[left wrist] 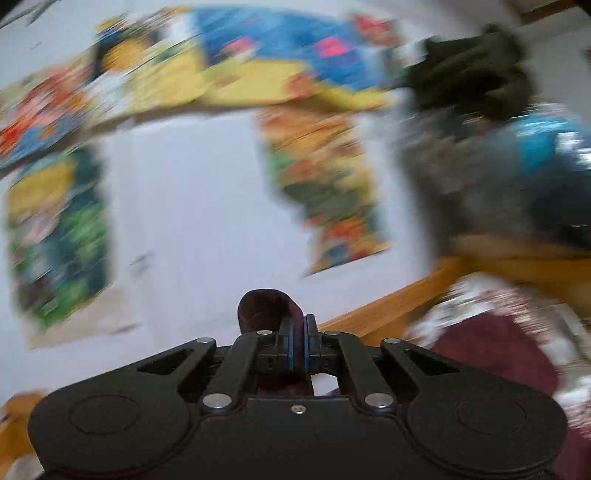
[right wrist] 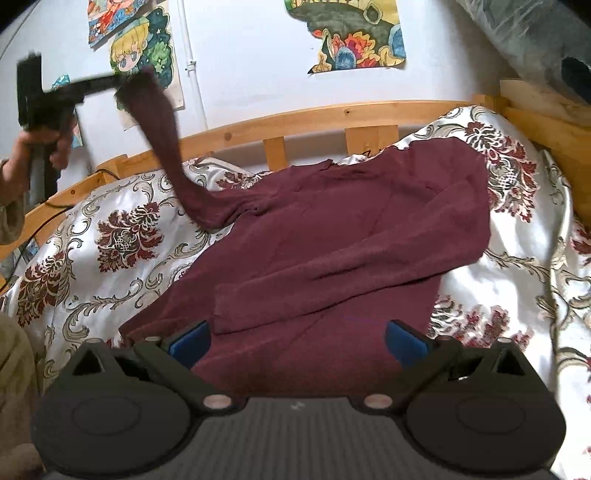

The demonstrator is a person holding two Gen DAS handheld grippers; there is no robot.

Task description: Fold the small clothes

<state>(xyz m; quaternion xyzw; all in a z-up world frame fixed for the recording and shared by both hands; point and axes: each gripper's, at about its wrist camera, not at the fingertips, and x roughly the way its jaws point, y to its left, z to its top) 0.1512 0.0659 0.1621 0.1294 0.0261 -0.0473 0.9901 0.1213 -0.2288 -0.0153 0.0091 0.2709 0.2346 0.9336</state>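
Observation:
A maroon sweater [right wrist: 332, 236] lies spread on a floral bedspread [right wrist: 122, 236], one sleeve folded across its body. My left gripper [left wrist: 300, 325] is shut on the cuff of the other sleeve [left wrist: 264, 308] and holds it high; in the right wrist view that gripper [right wrist: 110, 83] is at upper left with the sleeve [right wrist: 166, 147] stretched up from the bed. My right gripper [right wrist: 295, 341] is open and empty, just above the sweater's near hem. The left wrist view is heavily blurred.
A wooden bed rail [right wrist: 314, 118] runs behind the bedspread against a white wall with colourful posters [right wrist: 354, 33]. A wrapped roll [right wrist: 535, 40] and wooden frame stand at the right. A cable [right wrist: 55, 201] lies at the left.

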